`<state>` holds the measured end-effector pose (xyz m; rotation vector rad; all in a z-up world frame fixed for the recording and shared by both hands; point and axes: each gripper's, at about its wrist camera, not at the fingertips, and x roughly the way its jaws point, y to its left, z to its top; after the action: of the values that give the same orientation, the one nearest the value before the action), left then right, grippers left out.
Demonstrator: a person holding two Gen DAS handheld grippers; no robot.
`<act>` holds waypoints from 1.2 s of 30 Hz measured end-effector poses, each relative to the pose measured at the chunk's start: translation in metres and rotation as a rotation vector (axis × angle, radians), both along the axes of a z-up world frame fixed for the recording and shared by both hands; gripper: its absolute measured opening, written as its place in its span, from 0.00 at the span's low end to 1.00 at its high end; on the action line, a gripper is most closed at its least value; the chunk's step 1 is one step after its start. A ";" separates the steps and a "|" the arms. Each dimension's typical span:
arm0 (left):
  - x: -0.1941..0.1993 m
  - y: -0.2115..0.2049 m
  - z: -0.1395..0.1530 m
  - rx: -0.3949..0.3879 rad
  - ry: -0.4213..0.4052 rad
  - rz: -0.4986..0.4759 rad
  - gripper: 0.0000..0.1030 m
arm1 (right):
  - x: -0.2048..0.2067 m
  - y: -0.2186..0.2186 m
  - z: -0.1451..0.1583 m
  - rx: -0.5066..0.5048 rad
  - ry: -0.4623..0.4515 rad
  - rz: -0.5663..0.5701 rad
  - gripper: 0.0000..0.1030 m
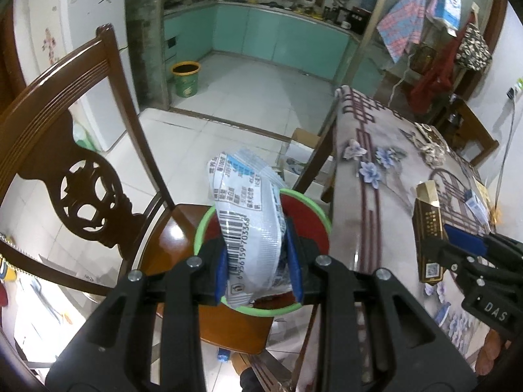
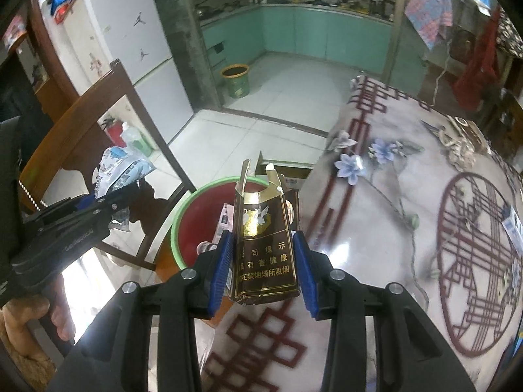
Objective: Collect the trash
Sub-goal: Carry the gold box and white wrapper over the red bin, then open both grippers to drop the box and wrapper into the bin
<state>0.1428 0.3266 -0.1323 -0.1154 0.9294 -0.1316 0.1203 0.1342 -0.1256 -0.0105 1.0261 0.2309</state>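
The left gripper (image 1: 258, 258) clamps a crumpled wrapper (image 1: 248, 219) between its fingers, above the red basin (image 1: 310, 219) on the chair (image 1: 163, 225). The right gripper (image 2: 264, 271) pinches an opened cigarette pack (image 2: 264, 245) at the basin's table-side rim.

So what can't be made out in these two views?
- Basin contents: both views, mostly hidden by the wrapper and the cigarette pack.
- Basin's near rim: right wrist view, behind the right tool.
- Kitchen counter items: too small.
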 end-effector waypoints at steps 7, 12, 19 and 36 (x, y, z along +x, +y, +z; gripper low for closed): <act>0.011 0.008 -0.010 0.008 0.025 0.026 0.28 | 0.010 0.008 -0.009 0.004 0.024 0.028 0.36; 0.018 0.007 -0.017 0.014 0.043 0.018 0.28 | 0.014 0.009 -0.016 0.006 0.044 0.033 0.36; 0.032 0.008 -0.026 0.016 0.062 0.016 0.28 | 0.027 0.015 -0.025 0.006 0.057 0.045 0.36; 0.069 0.005 -0.056 0.027 0.130 -0.004 0.28 | 0.065 0.028 -0.053 0.003 0.114 0.088 0.37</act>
<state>0.2115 0.3314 -0.1880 -0.0978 1.0606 -0.1157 0.1853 0.1618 -0.1789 -0.0399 1.1401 0.3166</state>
